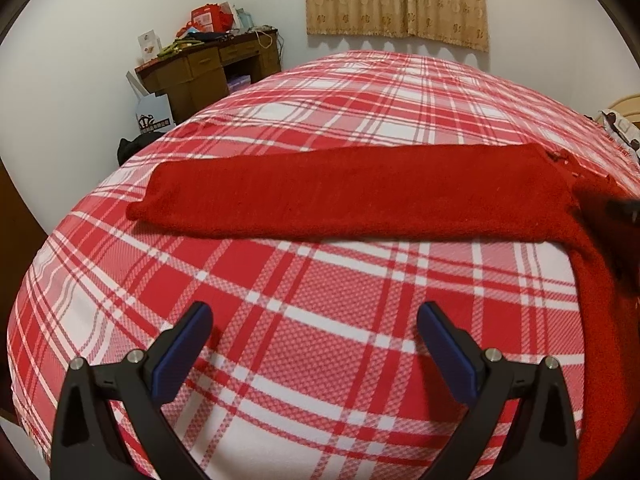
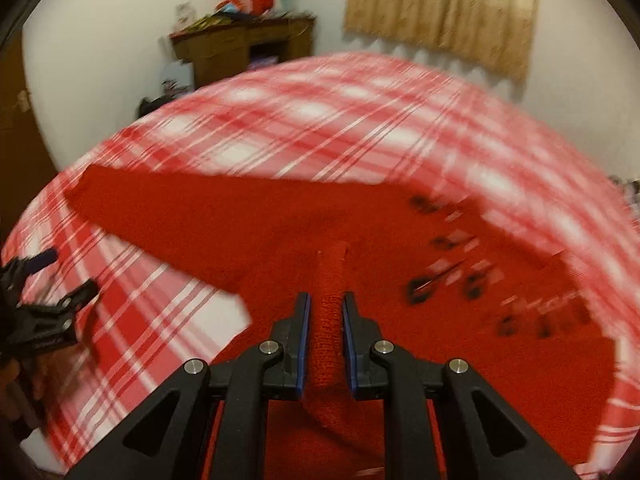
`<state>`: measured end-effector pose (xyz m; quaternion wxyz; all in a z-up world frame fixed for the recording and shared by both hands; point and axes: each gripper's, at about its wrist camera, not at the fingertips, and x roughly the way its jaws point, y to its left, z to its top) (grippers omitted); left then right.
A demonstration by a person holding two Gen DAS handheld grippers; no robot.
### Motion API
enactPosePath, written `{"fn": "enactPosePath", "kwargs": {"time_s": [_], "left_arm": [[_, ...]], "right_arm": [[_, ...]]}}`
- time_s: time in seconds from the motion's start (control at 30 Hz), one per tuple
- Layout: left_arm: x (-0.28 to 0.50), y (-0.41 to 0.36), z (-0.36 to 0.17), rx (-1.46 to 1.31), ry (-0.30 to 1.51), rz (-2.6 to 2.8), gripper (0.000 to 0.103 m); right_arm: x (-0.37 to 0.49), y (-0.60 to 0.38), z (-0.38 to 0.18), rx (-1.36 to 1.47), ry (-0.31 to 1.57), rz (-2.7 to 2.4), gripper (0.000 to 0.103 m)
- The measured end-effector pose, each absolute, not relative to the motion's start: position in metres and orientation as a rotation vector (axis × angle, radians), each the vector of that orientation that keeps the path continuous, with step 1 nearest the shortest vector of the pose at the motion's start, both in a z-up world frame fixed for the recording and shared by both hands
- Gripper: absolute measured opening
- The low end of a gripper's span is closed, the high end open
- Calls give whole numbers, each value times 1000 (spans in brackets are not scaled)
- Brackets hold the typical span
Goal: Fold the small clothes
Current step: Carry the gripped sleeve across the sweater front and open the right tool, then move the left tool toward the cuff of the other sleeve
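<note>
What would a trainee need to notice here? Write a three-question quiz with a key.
1. True or false: the left gripper is holding the red knit garment.
2. Multiple choice: the right gripper is A) open above bare bedspread, B) closed on a raised fold of the garment, C) resting on the wooden desk.
3. Fill in: the garment lies on a red-and-white ____ bedspread.

Key: 1 false, its jaws are spread over the bedspread with nothing between them; 2 B; 3 plaid.

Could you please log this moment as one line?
left gripper open over bed | right gripper shut on red sweater | sleeve flat
</note>
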<state>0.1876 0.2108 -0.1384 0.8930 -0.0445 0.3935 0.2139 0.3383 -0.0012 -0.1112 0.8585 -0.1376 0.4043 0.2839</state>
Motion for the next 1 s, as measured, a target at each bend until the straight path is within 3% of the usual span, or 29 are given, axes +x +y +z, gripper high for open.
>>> {"fn": "enactPosePath", "kwargs": {"time_s": [0.03, 0.07, 0.1, 0.47, 0.6, 0.67, 1.0], "left_arm": [[187, 212, -139, -93, 819, 446, 103], [186, 212, -140, -96, 821, 449, 103], [186, 212, -140, -97, 821, 451, 103], [185, 208, -131, -77, 799, 448, 103], [189, 210, -125, -51, 792, 470, 103], [190, 213, -121, -37, 784, 488, 103], [194, 243, -106, 4, 756, 596, 103]], "right_arm": [[338, -2, -114, -278, 865, 607, 34], [336, -6, -116, -253, 879, 624, 52], [334, -14, -115, -208, 884, 649, 57], [319, -184, -100, -92, 833, 343, 60], [338, -237, -126, -3, 929, 234, 62], [339, -234, -145, -22, 994, 246, 63], [334, -153, -120, -178, 919, 359, 63]]}}
